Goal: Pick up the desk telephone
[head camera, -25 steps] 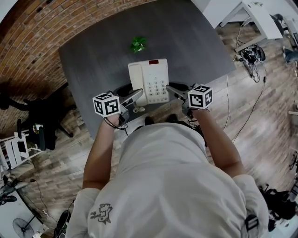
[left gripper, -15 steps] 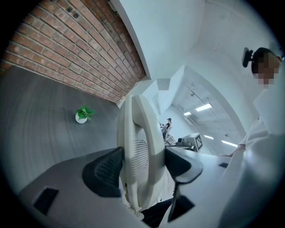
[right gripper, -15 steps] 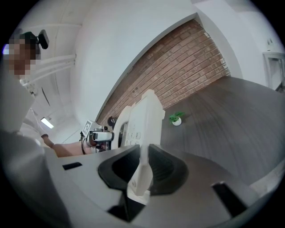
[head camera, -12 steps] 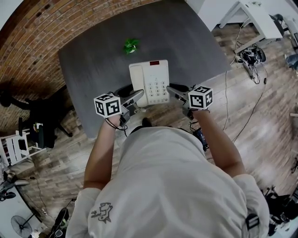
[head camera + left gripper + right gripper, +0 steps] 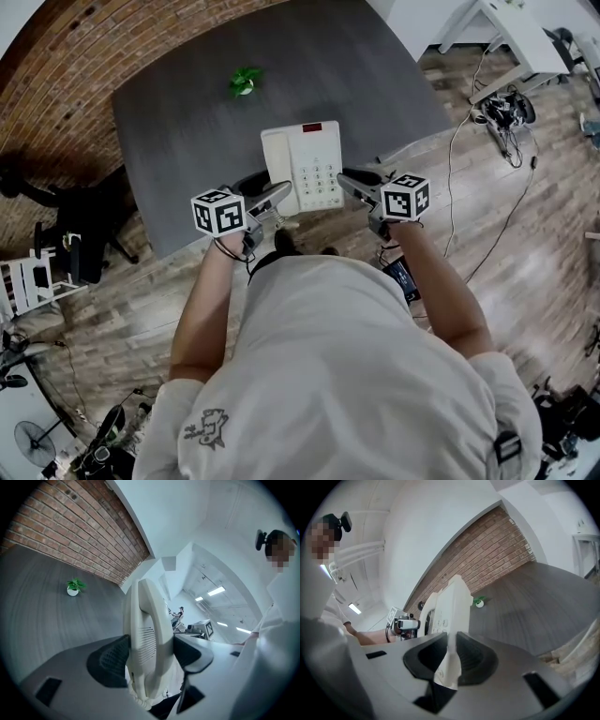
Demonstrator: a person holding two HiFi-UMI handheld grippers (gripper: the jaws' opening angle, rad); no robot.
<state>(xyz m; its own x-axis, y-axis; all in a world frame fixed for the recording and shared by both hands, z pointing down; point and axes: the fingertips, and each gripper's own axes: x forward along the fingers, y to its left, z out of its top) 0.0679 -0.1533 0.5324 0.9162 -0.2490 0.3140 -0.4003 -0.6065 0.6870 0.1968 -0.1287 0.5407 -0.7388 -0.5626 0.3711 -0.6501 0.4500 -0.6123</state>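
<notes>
Cream plastic, held from both sides, and that's the phone up between the two tools. On the left, the left gripper has its jaws spread wide and clamped on the handset side, pads pressing on both faces, with the cord dangling below. In the middle, the phone sits level, keypad up, its far end above the near edge of the table and its near end out over the floor, so I'd call it clear of the surface. On the right, the right gripper is pinched nearly together on the thin right-hand edge of the body, and that edge fills the gap between its pads.

The step in hand looks like the carry. The pick itself is done, and the phone is being brought off the table toward the person. What comes next calls for both grips to hold even and move as one, or the phone could twist about that narrow right-hand pinch.

Compared with a second back, the table has slid up and to the left under the phone, and the plant has gone with it. The phone was fully over the tabletop then and now hangs over its edge. Both grips look unchanged.
</notes>
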